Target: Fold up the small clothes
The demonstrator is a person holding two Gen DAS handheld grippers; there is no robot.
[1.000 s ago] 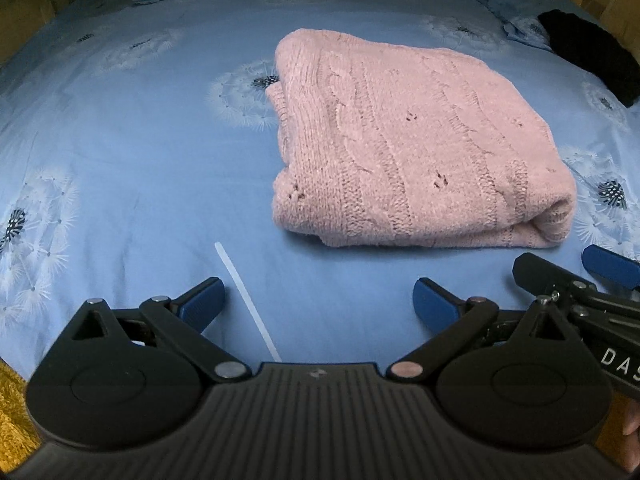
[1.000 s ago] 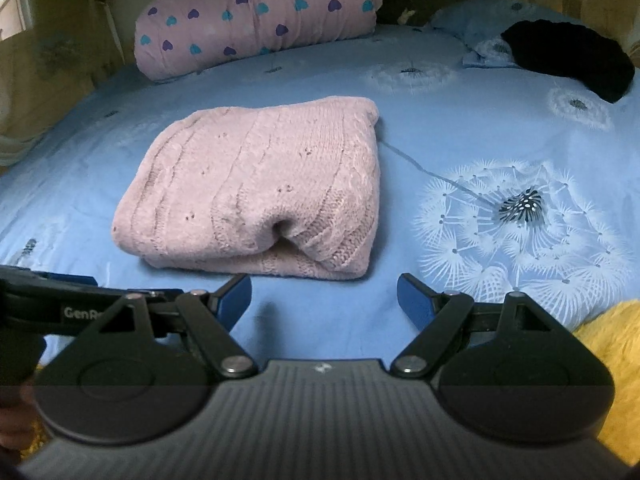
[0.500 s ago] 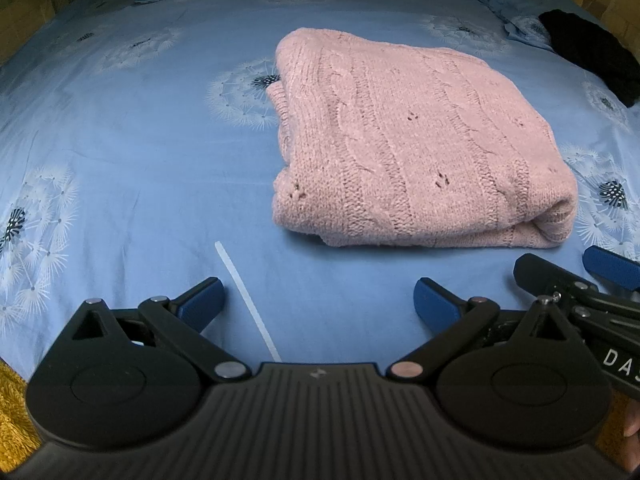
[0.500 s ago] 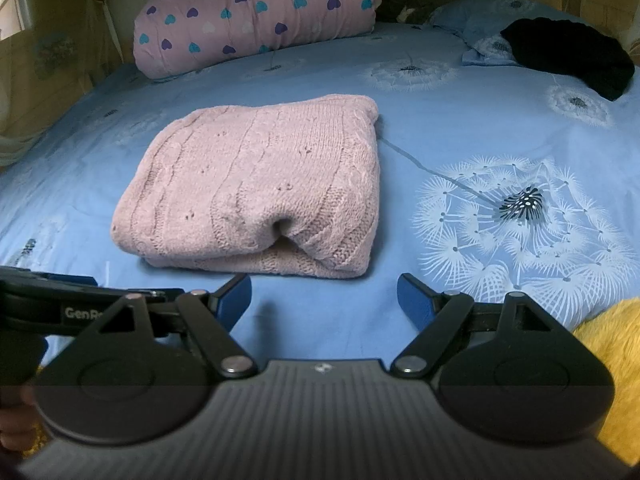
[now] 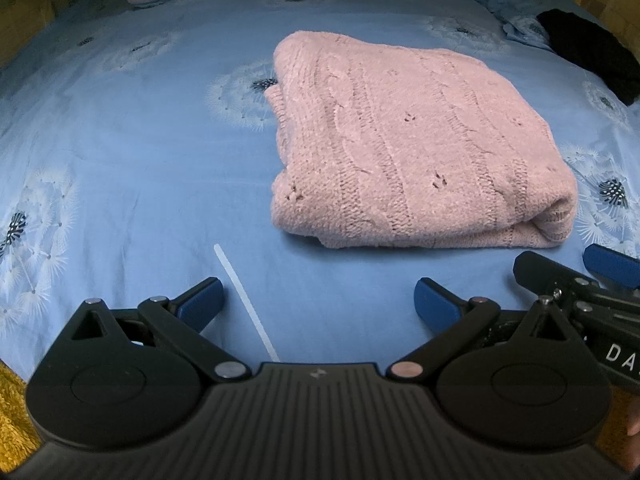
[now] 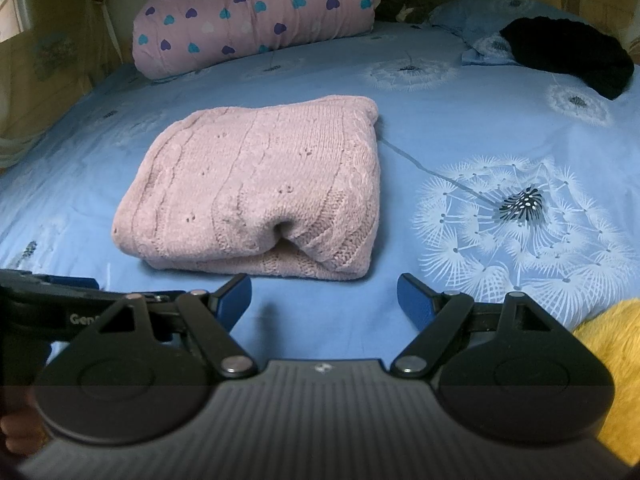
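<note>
- A pink cable-knit sweater (image 5: pixel 404 152), folded into a thick rectangular bundle, lies on a light blue bed sheet printed with white dandelion heads (image 5: pixel 132 168); in the left wrist view it sits at about 1 o'clock from the centre, and in the right wrist view (image 6: pixel 260 192) at about 11 o'clock.
- Its rounded fold faces the cameras, with a soft dimple in the near edge seen from the right wrist view; the layered edges show along the bottom.
- The left gripper (image 5: pixel 318 300), black with blue pads, hovers at 6 o'clock short of the sweater, fingers spread wide and nothing between them but sheet.
- The right gripper (image 6: pixel 324 298), of the same make, hangs at 6 o'clock in its own view, fingers likewise well apart and empty, their tips just short of the sweater's near edge.
- Each gripper shows in the other's frame: the right one at 4 o'clock in the left view (image 5: pixel 580 280), the left one at 8 o'clock in the right view (image 6: pixel 60 292).
- A thin white line (image 5: pixel 246 300) crosses the sheet between the left gripper's fingers.
- A rolled pink quilt dotted with purple and teal hearts (image 6: pixel 256 16) lies across the head of the bed at 12 o'clock.
- A black knitted garment (image 6: pixel 568 54) rests at 2 o'clock, well apart from the sweater.
- Yellow fleecy fabric (image 6: pixel 612 360) shows at 4 o'clock in the right view.
</note>
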